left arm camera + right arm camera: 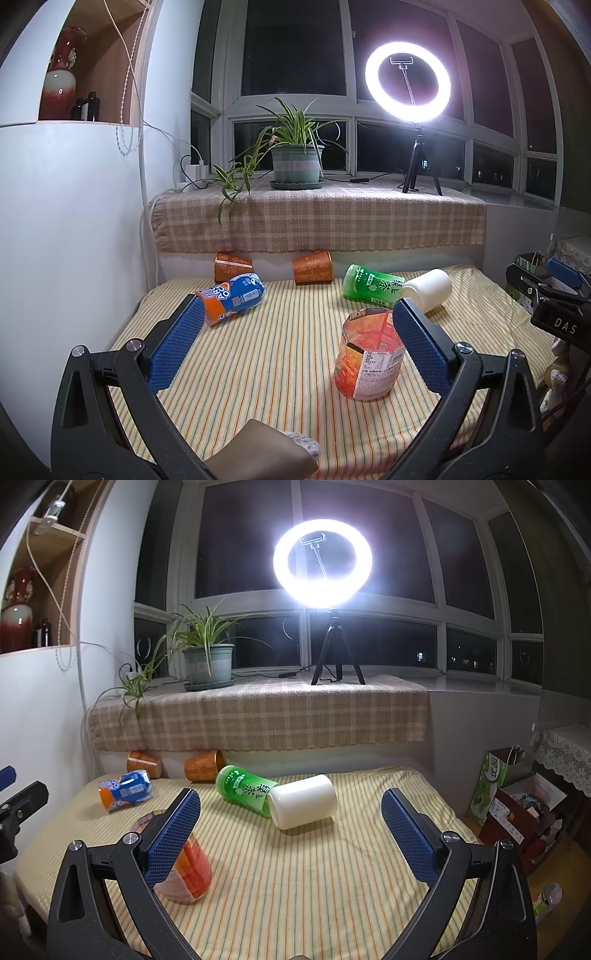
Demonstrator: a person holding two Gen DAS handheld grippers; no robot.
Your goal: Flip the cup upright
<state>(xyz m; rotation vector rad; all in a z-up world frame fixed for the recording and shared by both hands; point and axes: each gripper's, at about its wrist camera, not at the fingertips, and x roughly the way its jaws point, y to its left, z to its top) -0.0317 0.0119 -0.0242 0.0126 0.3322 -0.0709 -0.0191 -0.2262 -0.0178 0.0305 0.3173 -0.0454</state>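
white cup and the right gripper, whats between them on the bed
Nothing: in the right wrist view only bare striped sheet lies between the open right gripper and the white cup, which lies on its side against the green cup.

Ahead of the tool, a wide bay window [317,554] with white frames shows a dark night outside. On the sill below it lies a checked beige cloth [258,716] that hangs over the edge. A bright ring light [322,562] stands on a small black tripod [336,653] on this cloth, ahead and a little to the right. Left of it is a green potted plant [208,661] on a saucer. Far to the left, a white wall [74,221] holds a wooden shelf niche with a red and white vase [61,81]. The near surface carries a yellow striped cloth [314,878]
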